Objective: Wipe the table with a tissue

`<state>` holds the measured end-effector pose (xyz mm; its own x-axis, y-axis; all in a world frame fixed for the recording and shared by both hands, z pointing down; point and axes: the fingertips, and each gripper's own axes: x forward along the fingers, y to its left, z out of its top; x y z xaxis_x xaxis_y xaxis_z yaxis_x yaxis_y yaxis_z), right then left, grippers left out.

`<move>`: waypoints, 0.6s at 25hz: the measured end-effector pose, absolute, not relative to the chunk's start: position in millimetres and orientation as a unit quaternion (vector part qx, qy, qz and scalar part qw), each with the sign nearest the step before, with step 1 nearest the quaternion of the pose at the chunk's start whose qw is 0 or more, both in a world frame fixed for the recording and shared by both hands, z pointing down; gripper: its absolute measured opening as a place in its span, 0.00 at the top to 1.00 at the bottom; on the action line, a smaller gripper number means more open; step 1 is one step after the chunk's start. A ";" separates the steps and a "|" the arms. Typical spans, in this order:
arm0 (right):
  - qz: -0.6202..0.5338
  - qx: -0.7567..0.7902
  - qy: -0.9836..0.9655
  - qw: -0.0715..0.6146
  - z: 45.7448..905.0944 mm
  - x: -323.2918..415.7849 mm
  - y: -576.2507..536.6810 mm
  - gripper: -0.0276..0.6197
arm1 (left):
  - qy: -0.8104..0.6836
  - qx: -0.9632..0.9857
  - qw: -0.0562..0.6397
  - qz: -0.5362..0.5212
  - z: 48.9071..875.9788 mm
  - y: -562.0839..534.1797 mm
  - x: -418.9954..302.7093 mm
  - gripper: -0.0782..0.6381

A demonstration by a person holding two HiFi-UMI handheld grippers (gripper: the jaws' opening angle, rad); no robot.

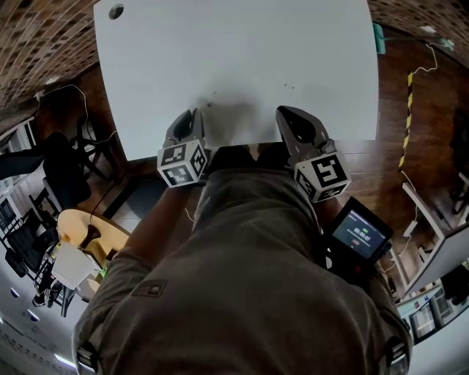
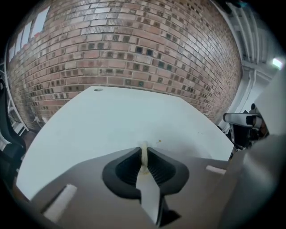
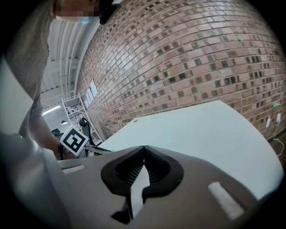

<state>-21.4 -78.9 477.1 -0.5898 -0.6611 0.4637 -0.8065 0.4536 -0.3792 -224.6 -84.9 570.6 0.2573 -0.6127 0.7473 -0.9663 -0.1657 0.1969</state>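
Note:
The white table (image 1: pixel 242 51) fills the top of the head view, with no full tissue lying on it. My left gripper (image 1: pixel 193 116) hovers over the table's near edge, left of centre. In the left gripper view its jaws (image 2: pixel 144 150) are pressed together on a thin cream sliver (image 2: pixel 144 156) that pokes just past the tips and looks like a scrap of tissue. My right gripper (image 1: pixel 284 112) is level with it to the right, its jaws (image 3: pixel 143 150) shut with nothing between them. A few small specks (image 1: pixel 212 96) dot the table ahead of the grippers.
A round cable hole (image 1: pixel 116 11) sits at the table's far left corner. A brick wall (image 2: pixel 134 44) stands behind the table. A dark office chair (image 1: pixel 62 165) and a wooden stool (image 1: pixel 84 231) are at the left. A device with a lit screen (image 1: pixel 359 234) is at my right hip.

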 end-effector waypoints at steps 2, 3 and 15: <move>0.292 0.436 -0.842 0.127 478.6 -22.8 -79.6 0.94 | -0.548 0.716 0.339 0.269 575.9 -85.6 -225.9 0.84; 0.293 0.436 -0.841 0.126 479.2 -23.9 -80.0 0.94 | -0.545 0.717 0.340 0.272 577.6 -85.9 -225.5 0.84; 0.296 0.442 -0.837 0.129 481.7 -26.7 -87.9 0.94 | -0.508 0.734 0.335 0.300 583.5 -93.3 -208.8 0.84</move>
